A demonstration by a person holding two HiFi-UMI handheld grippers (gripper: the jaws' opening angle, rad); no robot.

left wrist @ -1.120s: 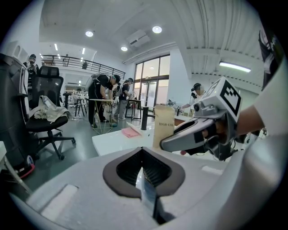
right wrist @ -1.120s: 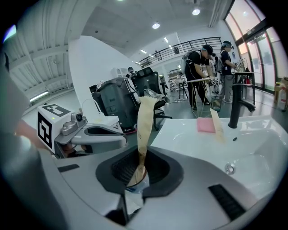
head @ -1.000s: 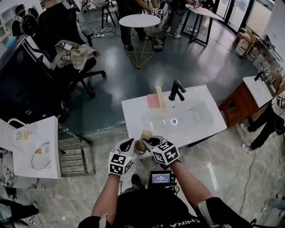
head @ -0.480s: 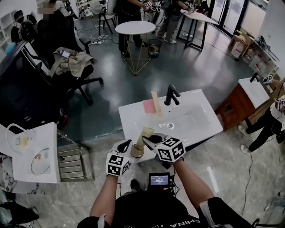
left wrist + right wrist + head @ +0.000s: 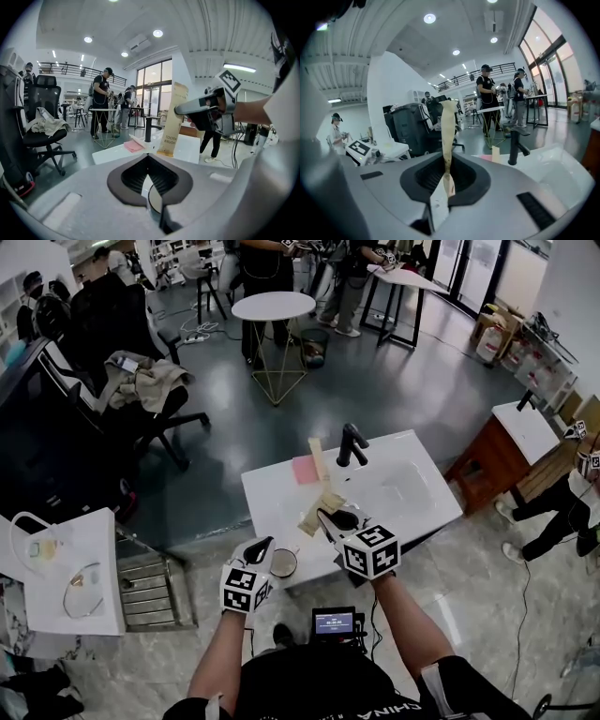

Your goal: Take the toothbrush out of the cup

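The toothbrush box (image 5: 319, 512) looked like matt tan paper. The sink top (image 5: 422, 493) was smooth, shiny white; its tap (image 5: 350, 444) matt black.

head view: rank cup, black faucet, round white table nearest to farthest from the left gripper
1. cup, at the left gripper's fingers, near edge of the counter
2. black faucet, back of the counter
3. round white table, far across the floor
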